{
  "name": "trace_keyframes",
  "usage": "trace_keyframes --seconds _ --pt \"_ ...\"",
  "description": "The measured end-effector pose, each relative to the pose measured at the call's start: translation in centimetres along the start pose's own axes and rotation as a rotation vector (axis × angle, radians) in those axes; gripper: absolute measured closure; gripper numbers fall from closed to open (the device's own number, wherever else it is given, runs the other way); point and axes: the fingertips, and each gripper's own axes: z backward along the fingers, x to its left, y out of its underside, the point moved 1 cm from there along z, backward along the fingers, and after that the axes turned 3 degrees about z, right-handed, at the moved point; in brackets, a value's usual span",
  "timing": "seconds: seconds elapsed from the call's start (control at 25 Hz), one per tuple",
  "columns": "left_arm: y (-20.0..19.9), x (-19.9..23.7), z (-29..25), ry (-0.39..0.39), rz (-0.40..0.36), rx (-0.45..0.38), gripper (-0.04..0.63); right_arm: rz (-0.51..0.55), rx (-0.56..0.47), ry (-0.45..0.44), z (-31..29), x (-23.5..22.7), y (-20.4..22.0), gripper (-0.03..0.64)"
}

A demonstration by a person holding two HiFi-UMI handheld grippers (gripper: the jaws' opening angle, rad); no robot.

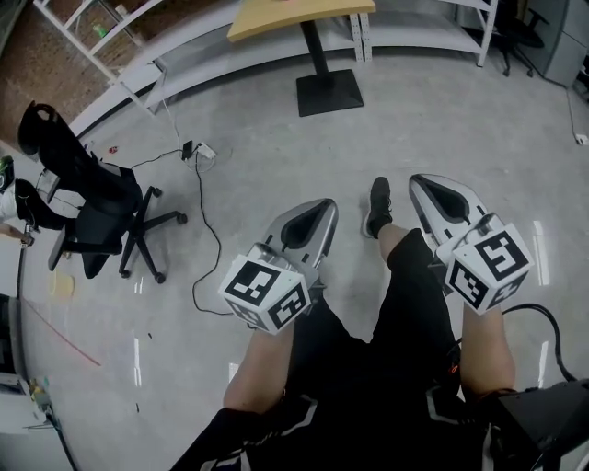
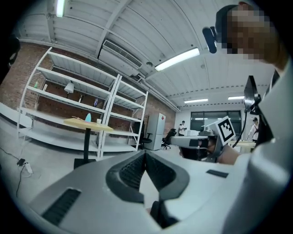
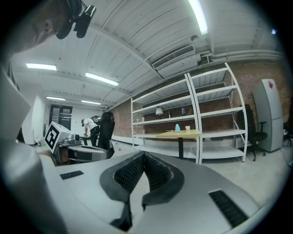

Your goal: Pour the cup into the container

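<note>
A wooden pedestal table [image 3: 181, 134] stands far ahead by the shelving. On it I see a small blue container [image 3: 177, 127] and a white cup [image 3: 187, 129]; they also show in the left gripper view as the blue container [image 2: 88, 118] and the cup [image 2: 98, 121]. In the head view only the table's edge [image 1: 294, 14] shows at the top. My left gripper [image 1: 327, 204] and right gripper [image 1: 416, 179] are held side by side over the floor, well short of the table. Both are shut, tips touching, with nothing between them.
A black office chair [image 1: 92, 207] stands at the left, with a cable [image 1: 207, 239] trailing across the floor beside it. The table's black base plate [image 1: 329, 90] rests on the floor ahead. White shelving [image 3: 210, 114] runs behind the table. A person stands far off [image 3: 91, 130].
</note>
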Motion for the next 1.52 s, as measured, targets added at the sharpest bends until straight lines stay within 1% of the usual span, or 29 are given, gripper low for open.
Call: trace_keyframes --seconds 0.12,0.2,0.36,0.56,0.72,0.96,1.12,1.24,1.4,1.52 --pt "1.3 -4.0 2.3 0.012 -0.004 0.017 0.595 -0.012 -0.004 0.010 4.1 1.6 0.5 0.615" --pt "1.8 -5.9 4.0 0.013 -0.008 0.022 0.595 -0.016 -0.013 0.011 6.1 3.0 0.5 0.617" --pt "2.4 -8.9 6.9 0.016 -0.007 0.026 0.595 -0.012 -0.014 0.000 9.4 5.7 0.4 0.617" --pt "1.6 -11.1 8.5 0.020 -0.036 0.002 0.595 -0.018 -0.049 0.021 12.3 6.4 -0.5 0.617" --pt "0.8 -11.2 10.0 0.000 -0.064 -0.030 0.595 0.002 -0.065 0.023 13.3 7.2 -1.3 0.616" --pt "-2.9 -9.0 11.8 -0.059 -0.083 -0.114 0.595 0.013 -0.091 0.061 13.5 6.3 -3.5 0.617" --pt "-2.9 -8.7 11.9 -0.064 -0.093 -0.116 0.595 0.023 -0.081 0.063 13.5 6.1 -3.2 0.617" --pt "-2.6 -8.4 11.8 -0.068 -0.082 -0.113 0.595 0.019 -0.078 0.060 13.2 6.1 -3.0 0.617" --pt "-1.8 -8.5 11.6 -0.051 -0.076 -0.103 0.595 0.023 -0.077 0.068 13.4 6.0 -2.8 0.617" --pt "-1.6 -8.3 11.5 -0.060 -0.065 -0.095 0.595 0.026 -0.077 0.073 13.4 5.8 -2.9 0.617"
